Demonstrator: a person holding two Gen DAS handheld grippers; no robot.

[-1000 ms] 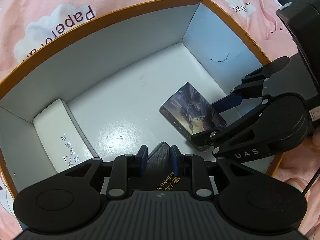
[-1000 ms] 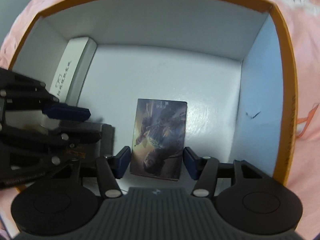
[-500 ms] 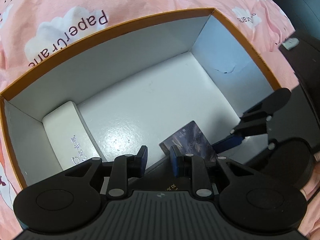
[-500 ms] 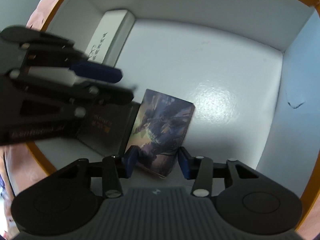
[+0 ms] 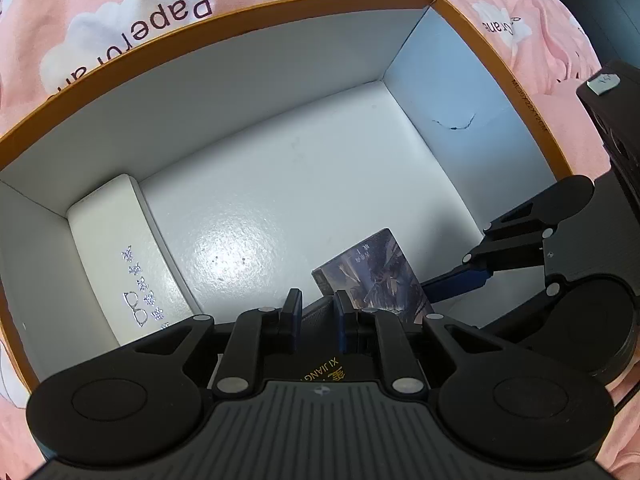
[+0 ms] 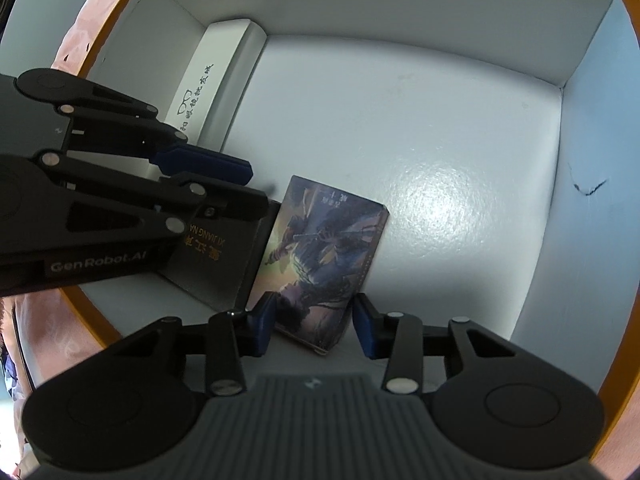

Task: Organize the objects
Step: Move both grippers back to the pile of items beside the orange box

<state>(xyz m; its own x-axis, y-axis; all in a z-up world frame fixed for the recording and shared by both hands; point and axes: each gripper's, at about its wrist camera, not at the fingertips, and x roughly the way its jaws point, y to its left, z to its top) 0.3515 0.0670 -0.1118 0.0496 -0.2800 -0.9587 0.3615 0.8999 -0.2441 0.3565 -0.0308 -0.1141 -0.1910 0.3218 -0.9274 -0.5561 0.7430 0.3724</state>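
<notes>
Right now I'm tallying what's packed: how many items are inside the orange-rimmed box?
3. A white case lies along the left wall; a black box sits in the left gripper; a picture box sits between the right gripper's closing jaws. Grippers could hide more.

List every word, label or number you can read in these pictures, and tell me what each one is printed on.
"Papercrane", upside down and partly cut off: pink sheet.
"XI JIANG", gold, with Chinese characters, cut off: black box.
"GenRobot.AI": left gripper.
Small code, too small to read surely: orange-rimmed box.
Silver glasses logo with Chinese characters: white case.
Small Chinese title, too blurred to read: illustrated card box.
Nothing readable: right gripper.
</notes>
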